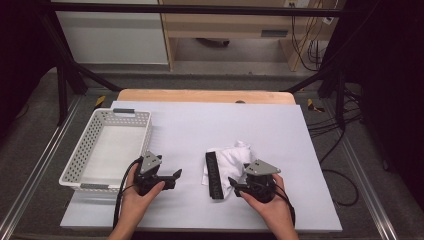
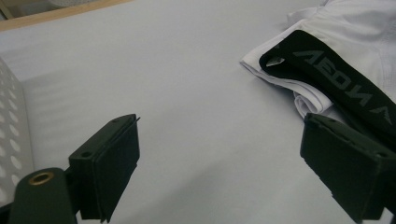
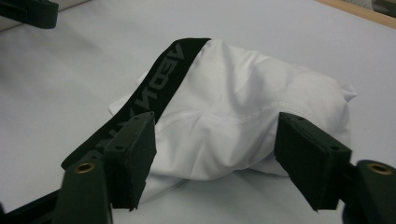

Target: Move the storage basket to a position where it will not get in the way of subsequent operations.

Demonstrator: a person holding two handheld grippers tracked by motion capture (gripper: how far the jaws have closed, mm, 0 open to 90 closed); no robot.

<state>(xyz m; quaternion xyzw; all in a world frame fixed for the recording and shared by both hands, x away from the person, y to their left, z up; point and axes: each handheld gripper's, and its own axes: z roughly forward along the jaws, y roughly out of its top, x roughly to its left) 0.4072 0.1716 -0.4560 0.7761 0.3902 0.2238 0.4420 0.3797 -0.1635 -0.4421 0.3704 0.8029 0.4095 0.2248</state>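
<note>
Two grippers, one garment and one basket make up the count on the table. The left gripper rests on the mat with its jaws spread wide and nothing between them, just right of the white perforated basket, which stands at the mat's left edge. The right gripper sits at the near side of the crumpled white garment, its jaws parted and its pads off the cloth; in the right gripper view the fabric bulges between and just beyond the jaws. The garment's black waistband runs along its left side, toward the left gripper. A bare stretch of mat lies between the two grippers, and much more lies open beyond the garment toward the far edge. The pale grey mat covers a wooden table, whose far strip shows. Dark frame bars stand around it, and cables trail on the floor at right.
</note>
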